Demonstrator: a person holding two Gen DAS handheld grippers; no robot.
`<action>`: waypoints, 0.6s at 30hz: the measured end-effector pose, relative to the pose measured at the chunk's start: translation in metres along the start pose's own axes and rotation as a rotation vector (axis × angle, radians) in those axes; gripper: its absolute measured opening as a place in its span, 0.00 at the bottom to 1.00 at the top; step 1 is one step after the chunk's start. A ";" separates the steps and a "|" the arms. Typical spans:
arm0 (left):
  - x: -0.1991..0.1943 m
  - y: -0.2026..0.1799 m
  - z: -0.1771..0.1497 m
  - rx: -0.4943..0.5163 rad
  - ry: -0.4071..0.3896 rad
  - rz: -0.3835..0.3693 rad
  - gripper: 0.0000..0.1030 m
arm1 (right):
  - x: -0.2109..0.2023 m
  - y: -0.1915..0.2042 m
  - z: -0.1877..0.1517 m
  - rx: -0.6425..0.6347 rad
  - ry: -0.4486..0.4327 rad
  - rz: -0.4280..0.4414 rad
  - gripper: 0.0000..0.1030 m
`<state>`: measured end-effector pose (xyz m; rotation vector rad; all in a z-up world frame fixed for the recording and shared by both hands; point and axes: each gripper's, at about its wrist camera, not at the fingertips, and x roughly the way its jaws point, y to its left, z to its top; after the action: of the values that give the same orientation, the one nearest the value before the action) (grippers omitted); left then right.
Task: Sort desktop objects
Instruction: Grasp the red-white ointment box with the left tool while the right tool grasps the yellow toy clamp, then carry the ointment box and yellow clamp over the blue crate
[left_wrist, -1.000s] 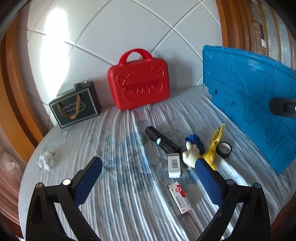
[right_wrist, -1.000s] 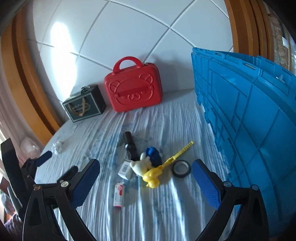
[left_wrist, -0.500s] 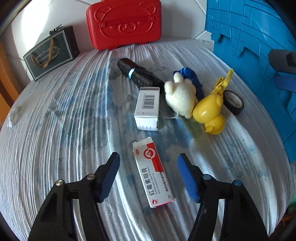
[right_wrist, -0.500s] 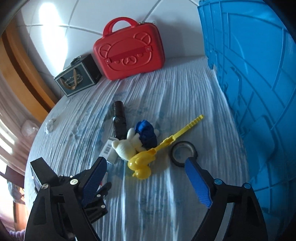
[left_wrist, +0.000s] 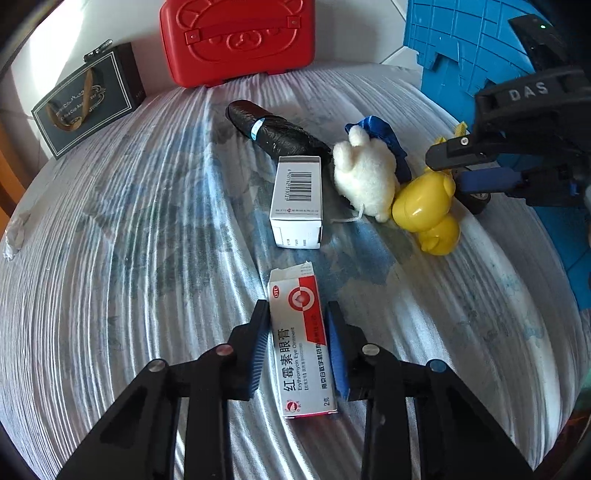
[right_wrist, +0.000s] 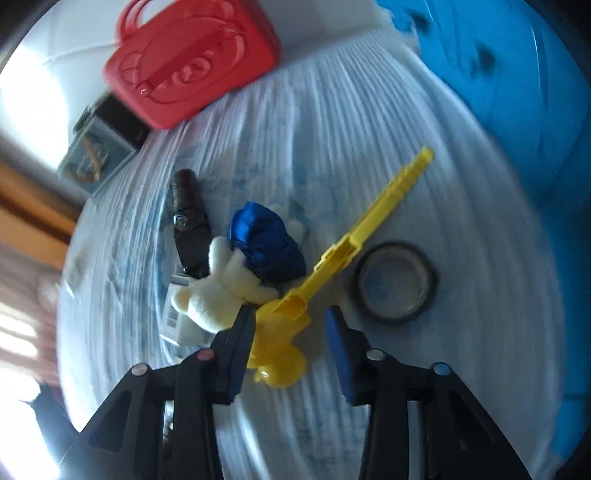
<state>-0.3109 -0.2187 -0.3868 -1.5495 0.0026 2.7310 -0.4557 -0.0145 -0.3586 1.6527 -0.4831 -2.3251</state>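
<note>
Striped cloth; ointment box between left tongs.

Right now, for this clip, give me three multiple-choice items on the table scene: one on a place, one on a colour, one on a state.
1. Where does the barcode box lie?
A. between the black roll and the ointment box
B. on the red case
C. inside the blue crate

2. What colour is the long-handled toy beside the tape ring?
A. green
B. yellow
C. red

3. How does the left gripper stand?
A. wide open above bare cloth
B. shut on the plush
C. closed against both sides of the ointment box

Answers:
1 A, the left view shows the roll beyond it and the ointment box nearer.
2 B, its handle and body are yellow in both views.
3 C, both blue pads meet the box's long edges.
</note>
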 end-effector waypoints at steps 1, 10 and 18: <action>0.000 0.000 0.000 0.005 0.000 -0.004 0.29 | 0.003 -0.002 0.002 0.031 0.003 -0.001 0.29; -0.011 0.014 -0.003 0.039 -0.007 -0.054 0.26 | 0.016 0.012 0.001 -0.021 -0.008 0.025 0.14; -0.047 0.047 -0.007 0.033 -0.055 -0.043 0.26 | -0.038 0.029 -0.021 -0.161 -0.093 0.063 0.14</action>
<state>-0.2807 -0.2657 -0.3506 -1.4485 0.0140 2.7253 -0.4233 -0.0290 -0.3206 1.4414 -0.3500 -2.3362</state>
